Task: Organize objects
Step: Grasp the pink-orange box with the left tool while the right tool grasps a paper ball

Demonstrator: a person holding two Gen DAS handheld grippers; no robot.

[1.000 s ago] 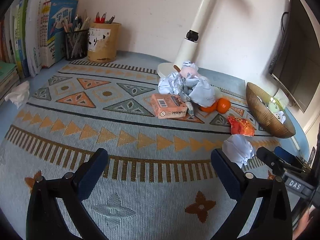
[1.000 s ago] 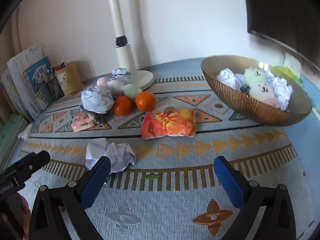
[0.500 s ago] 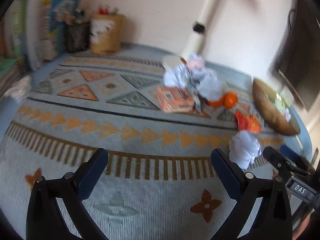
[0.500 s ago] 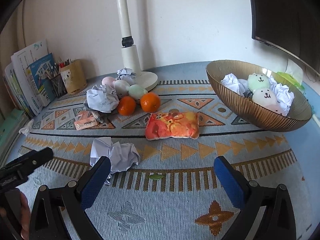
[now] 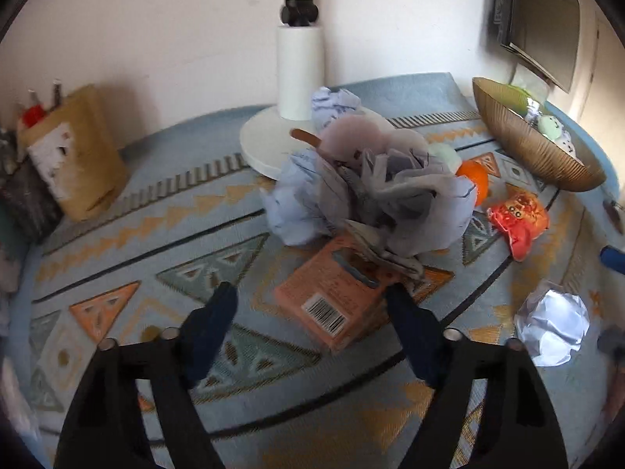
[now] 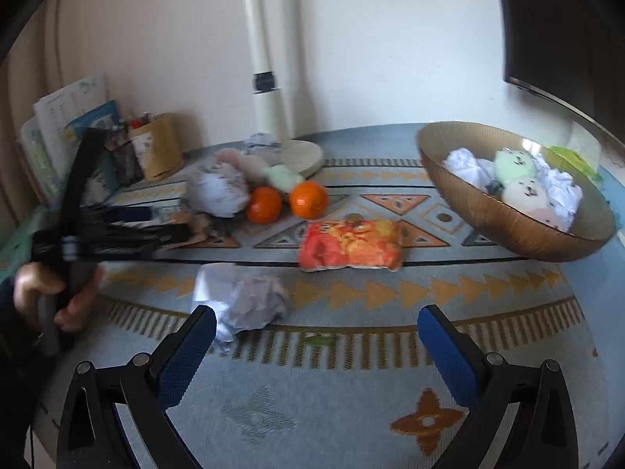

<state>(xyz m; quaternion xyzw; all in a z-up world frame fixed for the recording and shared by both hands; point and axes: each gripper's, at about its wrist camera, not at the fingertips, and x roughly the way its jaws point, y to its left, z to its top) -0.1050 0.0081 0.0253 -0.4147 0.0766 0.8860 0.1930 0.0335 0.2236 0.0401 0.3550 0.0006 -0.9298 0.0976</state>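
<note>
1. A table by a white wall is covered with a blue patterned cloth (image 6: 351,410), and lots of little things lie on it.
2. The left gripper (image 5: 308,305) has just been closing part of the way. Its jaws are apart, one on each side of the near end of the orange box (image 5: 332,297). They do not look like they are squeezing it.
3. The box lies flat on the cloth, and a big ball of crumpled paper (image 5: 375,203) sits on its far end.
4. The right gripper (image 6: 316,348) is wide open and holds nothing. It hangs over the cloth, just near a smaller paper ball (image 6: 246,301).
5. If the box gets lifted, the paper on top could roll off. It might bump the oranges (image 6: 287,201) and send them rolling.
6. The box is wide and flat. A grip on only one corner could let it twist and slip out.
7. The brown bowl (image 6: 519,234) already holds paper and soft toys. More things dropped in fast could spill over its rim.
</note>
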